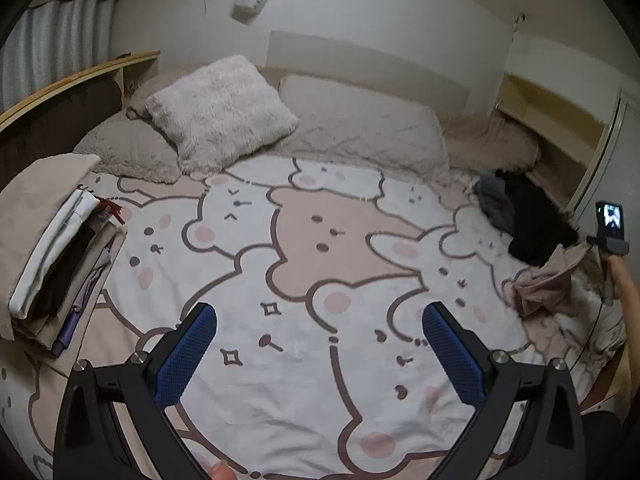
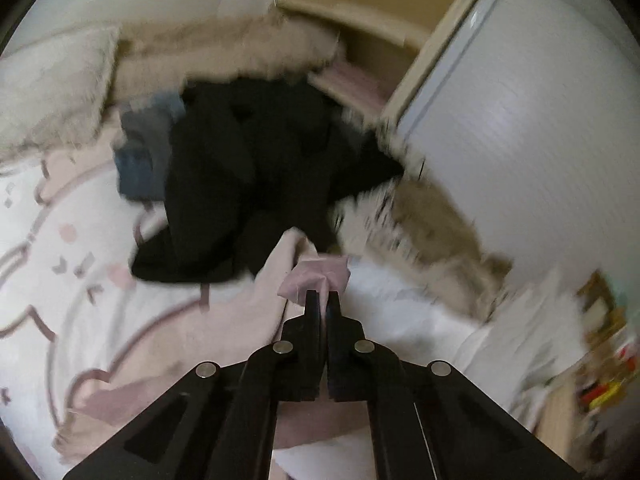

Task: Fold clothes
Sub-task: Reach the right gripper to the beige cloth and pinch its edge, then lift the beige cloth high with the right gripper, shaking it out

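My left gripper (image 1: 320, 316) is open and empty above the bear-print bedspread (image 1: 304, 240). My right gripper (image 2: 322, 294) is shut on a pink garment (image 2: 316, 274), which hangs down and trails left over the bed; it also shows in the left wrist view (image 1: 540, 286) at the right edge, below my right gripper's body (image 1: 610, 224). A heap of unfolded black clothes (image 2: 248, 176) with a blue-grey piece (image 2: 140, 160) lies just beyond it, also seen in the left wrist view (image 1: 532, 220). A stack of folded clothes (image 1: 60, 248) sits at the bed's left edge.
A fluffy white pillow (image 1: 216, 108) and beige pillows (image 1: 368, 128) lie along the headboard. A wooden shelf (image 2: 360, 12) and a white cabinet (image 2: 520, 120) stand right of the bed. A fluffy beige blanket (image 2: 432, 220) lies by the cabinet.
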A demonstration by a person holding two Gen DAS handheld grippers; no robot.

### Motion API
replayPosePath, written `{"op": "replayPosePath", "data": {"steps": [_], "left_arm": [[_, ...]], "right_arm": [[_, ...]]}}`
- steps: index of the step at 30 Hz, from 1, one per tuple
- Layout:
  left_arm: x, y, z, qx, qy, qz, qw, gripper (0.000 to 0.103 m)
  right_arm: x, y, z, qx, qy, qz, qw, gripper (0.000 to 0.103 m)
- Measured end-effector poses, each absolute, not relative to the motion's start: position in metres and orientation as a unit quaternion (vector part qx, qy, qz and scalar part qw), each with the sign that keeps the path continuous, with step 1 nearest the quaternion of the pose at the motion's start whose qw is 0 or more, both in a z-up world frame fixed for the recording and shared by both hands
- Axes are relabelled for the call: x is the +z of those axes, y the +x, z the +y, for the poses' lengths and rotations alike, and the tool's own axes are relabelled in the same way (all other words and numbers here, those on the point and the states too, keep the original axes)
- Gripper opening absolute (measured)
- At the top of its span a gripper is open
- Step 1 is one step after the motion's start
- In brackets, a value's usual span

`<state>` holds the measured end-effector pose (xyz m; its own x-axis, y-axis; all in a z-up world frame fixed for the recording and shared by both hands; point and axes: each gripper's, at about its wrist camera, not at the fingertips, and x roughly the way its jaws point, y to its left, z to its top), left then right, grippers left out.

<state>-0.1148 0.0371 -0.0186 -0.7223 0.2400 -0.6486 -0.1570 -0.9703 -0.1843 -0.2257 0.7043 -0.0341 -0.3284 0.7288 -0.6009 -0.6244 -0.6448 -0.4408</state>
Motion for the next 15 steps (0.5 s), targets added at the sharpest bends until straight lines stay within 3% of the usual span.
{"op": "replayPosePath", "data": {"steps": [7,15], "left_arm": [[0.007,-0.088,0.014,0.940,-0.308,-0.084,0.117,0.103],[0.027,-0.056,-0.020,0.951,-0.264,-0.112,0.111,0.103]], "right_arm": [[0.142,-0.222,0.579,0.865,-0.258,-0.197,0.383,0.002],[0.322,-0.156,0.326,0.917,-0.050,-0.322,0.231,0.002]]}}
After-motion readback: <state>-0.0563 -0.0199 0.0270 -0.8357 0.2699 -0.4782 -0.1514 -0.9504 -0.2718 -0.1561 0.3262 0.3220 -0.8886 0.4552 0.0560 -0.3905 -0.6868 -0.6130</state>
